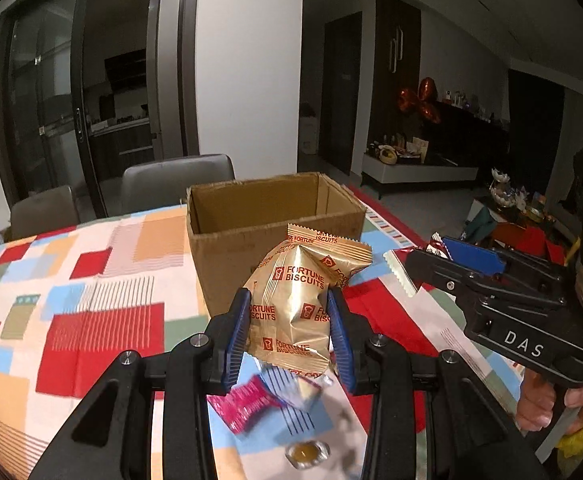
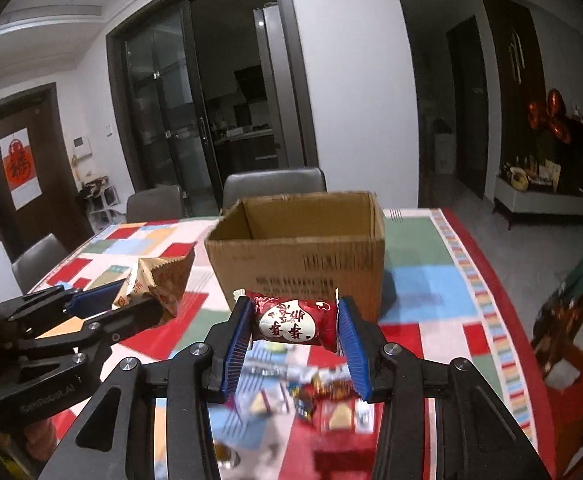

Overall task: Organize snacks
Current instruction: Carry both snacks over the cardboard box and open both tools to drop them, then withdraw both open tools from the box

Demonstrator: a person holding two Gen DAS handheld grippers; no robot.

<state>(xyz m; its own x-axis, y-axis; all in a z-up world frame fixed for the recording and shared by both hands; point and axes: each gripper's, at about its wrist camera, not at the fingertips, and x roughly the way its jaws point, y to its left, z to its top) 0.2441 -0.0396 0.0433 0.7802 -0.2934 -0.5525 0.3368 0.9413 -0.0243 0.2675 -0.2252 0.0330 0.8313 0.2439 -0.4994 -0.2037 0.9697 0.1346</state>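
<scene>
A gold Fortune Biscuits packet, puffy with red lettering and crimped ends, hangs upright above the table, pinched at both sides. A small red snack packet with a white heart panel (its characters upside down) is held level, likewise off the table. Ahead stands an open cardboard box, flaps up. Loose wrapped sweets lie blurred on the tablecloth below.

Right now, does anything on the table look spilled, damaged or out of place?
Nothing damaged. Loose wrapped snacks lie scattered on the patchwork tablecloth, short of the open brown cardboard box; its visible interior looks empty. The gold Fortune Biscuits packet and red wrapped snack are each held in a gripper.
</scene>
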